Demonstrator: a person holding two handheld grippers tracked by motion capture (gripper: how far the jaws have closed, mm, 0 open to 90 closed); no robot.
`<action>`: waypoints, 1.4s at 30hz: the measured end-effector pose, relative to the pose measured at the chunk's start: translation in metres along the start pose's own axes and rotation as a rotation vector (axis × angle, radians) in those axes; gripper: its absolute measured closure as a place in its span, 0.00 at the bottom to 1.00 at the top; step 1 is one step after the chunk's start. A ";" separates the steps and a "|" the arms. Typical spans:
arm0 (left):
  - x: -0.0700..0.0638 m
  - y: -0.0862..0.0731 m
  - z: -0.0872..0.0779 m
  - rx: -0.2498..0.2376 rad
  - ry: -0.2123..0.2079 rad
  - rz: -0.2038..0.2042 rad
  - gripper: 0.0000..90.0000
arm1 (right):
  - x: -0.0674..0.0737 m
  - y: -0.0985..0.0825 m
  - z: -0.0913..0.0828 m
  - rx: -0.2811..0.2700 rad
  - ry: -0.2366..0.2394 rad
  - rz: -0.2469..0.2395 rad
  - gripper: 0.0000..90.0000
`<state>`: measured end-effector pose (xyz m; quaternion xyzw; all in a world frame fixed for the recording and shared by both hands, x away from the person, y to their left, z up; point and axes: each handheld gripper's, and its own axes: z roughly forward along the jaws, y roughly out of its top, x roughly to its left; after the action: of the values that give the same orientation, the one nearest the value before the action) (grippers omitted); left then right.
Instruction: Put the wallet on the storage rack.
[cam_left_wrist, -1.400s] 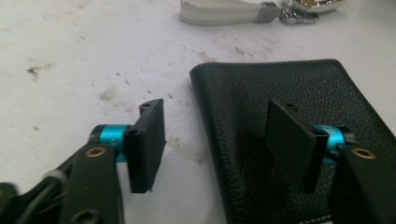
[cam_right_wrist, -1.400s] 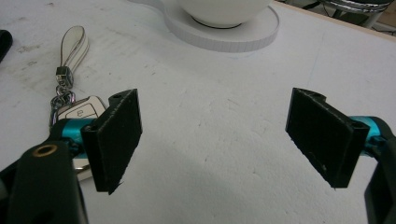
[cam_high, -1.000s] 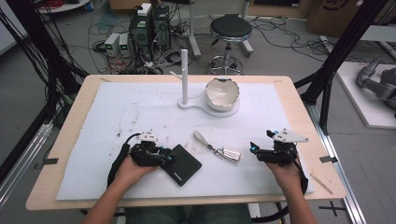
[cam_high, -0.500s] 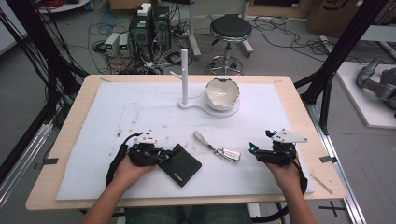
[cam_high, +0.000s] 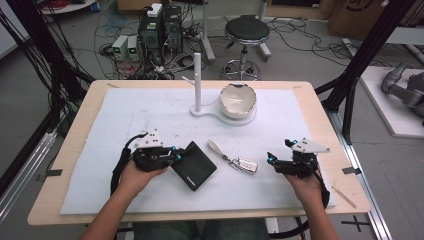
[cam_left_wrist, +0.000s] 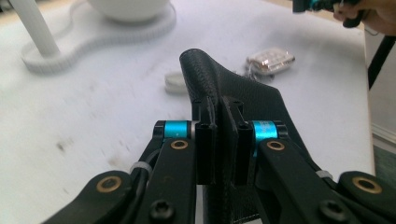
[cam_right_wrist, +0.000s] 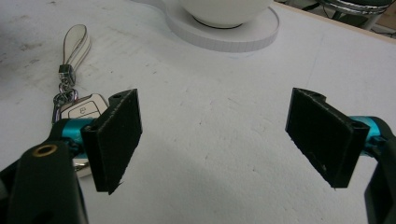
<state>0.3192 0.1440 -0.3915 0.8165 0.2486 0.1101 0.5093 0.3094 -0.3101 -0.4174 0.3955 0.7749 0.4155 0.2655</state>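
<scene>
On the left I am keeping my left tongs (cam_high: 176, 156) clamped on the near-left edge of the black leather wallet (cam_high: 195, 165), which is lying on the white-covered bench (cam_high: 125, 115) with that edge tipping up. It is looking light and floppy, so I am judging a grip along the folded spine safest. In the middle, the car key fob (cam_high: 244, 165) with its strap is resting flat; behind it a white bowl (cam_high: 238, 100) is sitting on a stand. On the right, my right tongs (cam_high: 270, 160) are hanging wide and empty just beside the fob
</scene>
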 end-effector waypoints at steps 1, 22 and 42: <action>0.001 0.006 -0.001 -0.007 0.008 0.015 0.93 | 0.000 0.000 0.000 0.000 0.000 0.003 0.21; 0.021 0.151 0.039 -0.077 0.097 0.264 0.93 | -0.002 0.000 0.001 -0.007 -0.007 0.018 0.21; 0.047 0.196 0.116 -0.084 0.098 0.333 0.93 | -0.004 -0.006 -0.007 -0.011 -0.026 0.037 0.21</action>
<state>0.4672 0.0085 -0.2739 0.8180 0.1297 0.2431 0.5049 0.3046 -0.3183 -0.4185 0.4136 0.7617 0.4194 0.2698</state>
